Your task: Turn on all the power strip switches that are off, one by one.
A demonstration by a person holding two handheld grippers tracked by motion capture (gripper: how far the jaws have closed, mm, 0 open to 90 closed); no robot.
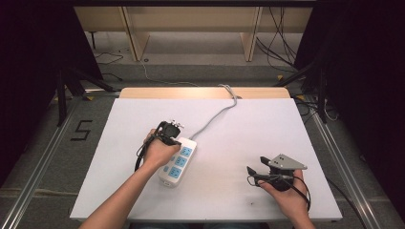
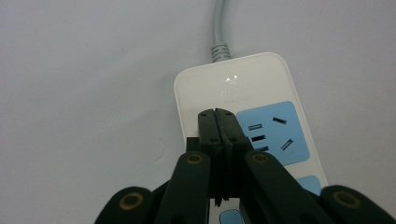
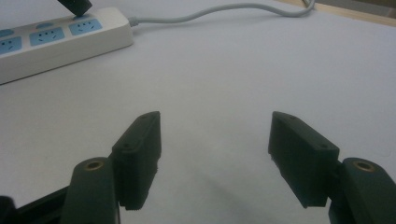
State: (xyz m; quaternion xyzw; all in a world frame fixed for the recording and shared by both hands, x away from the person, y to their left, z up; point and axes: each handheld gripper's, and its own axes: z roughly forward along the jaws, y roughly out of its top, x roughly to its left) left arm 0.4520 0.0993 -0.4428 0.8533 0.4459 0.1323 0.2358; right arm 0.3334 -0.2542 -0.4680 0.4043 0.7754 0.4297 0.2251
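The white worktop (image 1: 239, 143) carried a white power strip (image 1: 177, 162) left of its middle, its grey cord (image 1: 212, 119) trailing away to the far edge. The left gripper (image 2: 217, 114) hung over the cord end of the strip, its fingers pressed together with nothing between them, their tips at or just above the blank patch beside the first blue socket (image 2: 273, 133); contact could not be told. This looked like a press on the strip's switch or a hold to steady it. The right gripper (image 3: 215, 149) rested well apart, near the worktop's right edge, fingers wide and empty. Next, probably a firm downward push.
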